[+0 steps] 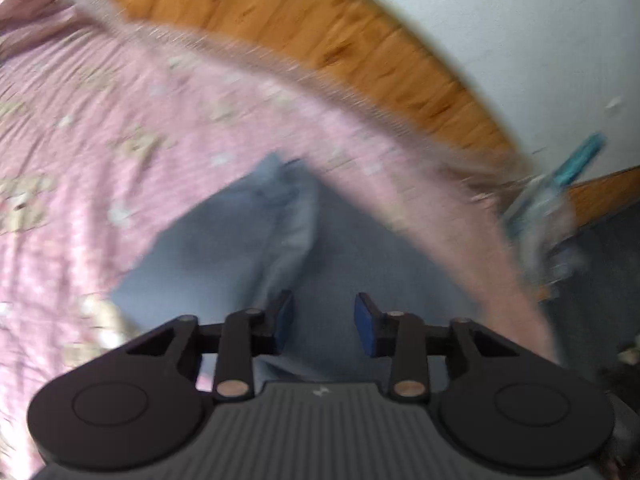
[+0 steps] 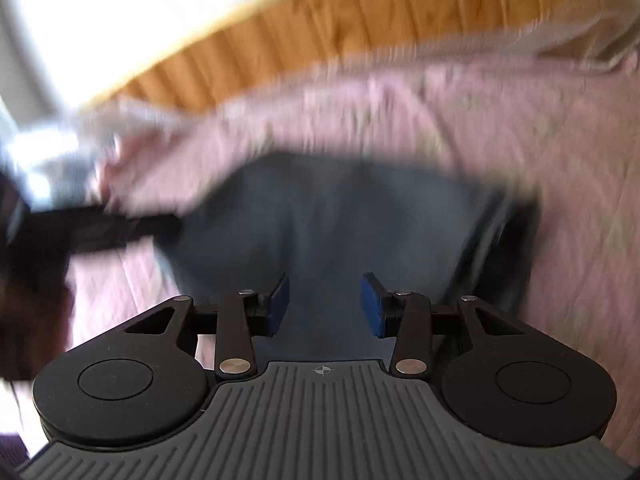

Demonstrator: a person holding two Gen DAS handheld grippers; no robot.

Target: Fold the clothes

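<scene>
Both grippers hang over a blue-grey garment (image 1: 224, 248) spread on a pink patterned bedspread (image 1: 80, 128), and in each wrist view the blue pads stand clearly apart. On the left gripper (image 1: 324, 322) nothing sits between the pads (image 1: 285, 322); the cloth lies below them, and whether a fingertip brushes it cannot be told through the blur. The right gripper (image 2: 325, 304) is likewise partly spread, its pads (image 2: 372, 304) empty, with the same garment (image 2: 340, 216) beneath and ahead of it. The left gripper also shows at the left edge of the right wrist view as a dark, blurred shape (image 2: 92, 224) at the garment's corner; its grip there cannot be made out. A wooden headboard (image 1: 280, 28) and a pale wall (image 1: 520, 40) rise behind the bed. Both pictures are heavily smeared.
</scene>
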